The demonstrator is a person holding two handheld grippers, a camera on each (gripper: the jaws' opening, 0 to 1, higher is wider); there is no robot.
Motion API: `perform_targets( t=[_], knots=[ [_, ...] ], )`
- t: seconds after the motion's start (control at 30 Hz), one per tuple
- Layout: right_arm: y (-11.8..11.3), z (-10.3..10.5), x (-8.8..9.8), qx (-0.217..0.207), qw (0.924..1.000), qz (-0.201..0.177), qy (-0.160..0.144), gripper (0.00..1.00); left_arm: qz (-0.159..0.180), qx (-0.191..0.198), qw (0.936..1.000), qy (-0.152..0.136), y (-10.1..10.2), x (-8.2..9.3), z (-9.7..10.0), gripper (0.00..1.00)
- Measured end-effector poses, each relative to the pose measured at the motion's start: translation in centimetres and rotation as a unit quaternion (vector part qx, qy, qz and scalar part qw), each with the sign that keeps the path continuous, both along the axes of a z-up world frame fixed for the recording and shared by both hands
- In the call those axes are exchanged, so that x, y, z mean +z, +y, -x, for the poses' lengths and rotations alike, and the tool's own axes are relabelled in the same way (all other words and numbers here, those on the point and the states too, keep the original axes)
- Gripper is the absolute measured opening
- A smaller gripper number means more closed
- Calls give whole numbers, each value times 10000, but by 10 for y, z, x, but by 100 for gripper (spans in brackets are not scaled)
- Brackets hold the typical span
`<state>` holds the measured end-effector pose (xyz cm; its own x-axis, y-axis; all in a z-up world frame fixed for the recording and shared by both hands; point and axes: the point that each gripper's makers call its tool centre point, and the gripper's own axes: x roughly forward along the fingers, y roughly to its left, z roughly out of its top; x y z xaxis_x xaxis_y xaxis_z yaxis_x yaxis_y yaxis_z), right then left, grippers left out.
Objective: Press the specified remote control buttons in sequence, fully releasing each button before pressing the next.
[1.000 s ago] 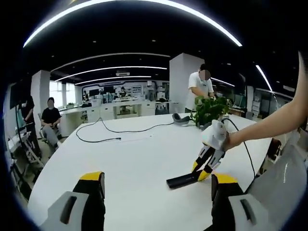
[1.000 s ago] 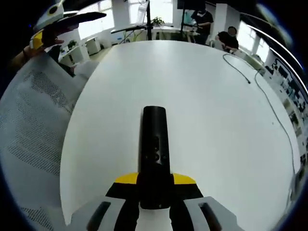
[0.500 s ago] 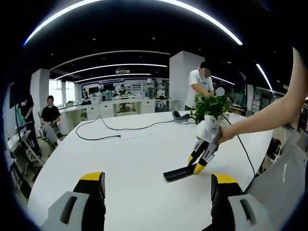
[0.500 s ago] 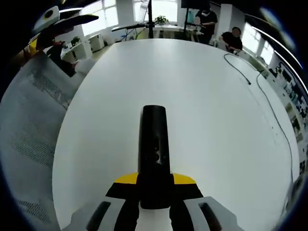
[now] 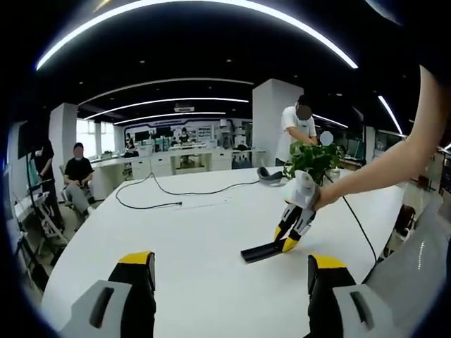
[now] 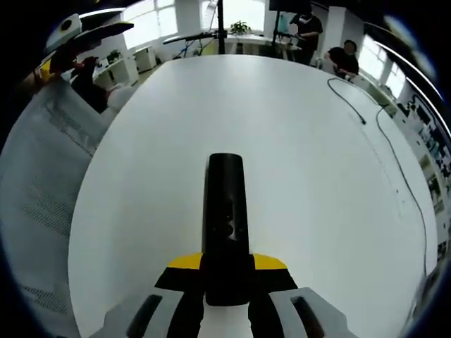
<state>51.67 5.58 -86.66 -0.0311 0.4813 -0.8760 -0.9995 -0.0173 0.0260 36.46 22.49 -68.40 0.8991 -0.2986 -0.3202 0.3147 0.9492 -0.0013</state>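
Remote control (image 5: 265, 251) seen in the left gripper view: black bar, far end lying on the white table (image 5: 190, 239), ahead and right of the left gripper (image 5: 229, 296), whose jaws stand wide apart with nothing between them. Right gripper (image 5: 285, 241) clamps its near end, well apart from the left jaws. Right gripper view: remote control (image 6: 225, 211) runs straight out between the closed yellow-tipped jaws of the right gripper (image 6: 227, 271), long axis along the jaw line, buttons facing up. Judgement: the free left gripper must reach rightward and forward to press; buttons too small to identify.
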Motion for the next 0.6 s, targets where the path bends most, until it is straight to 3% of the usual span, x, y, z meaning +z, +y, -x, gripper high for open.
perform_targets(
  t=[0.4, 0.5, 0.6],
  knots=[
    [2, -5, 1, 61, 9999, -119, -41, 21, 11, 59, 10000, -5, 4, 0, 0, 93],
    [7, -3, 4, -246, 9991, -342, 97, 29, 14, 53, 10000, -7, 3, 0, 0, 93],
    [11, -9, 19, -601, 9950, -767, -200, 32, -11, 126, 9999, -69, 6, 2, 0, 94]
  ],
)
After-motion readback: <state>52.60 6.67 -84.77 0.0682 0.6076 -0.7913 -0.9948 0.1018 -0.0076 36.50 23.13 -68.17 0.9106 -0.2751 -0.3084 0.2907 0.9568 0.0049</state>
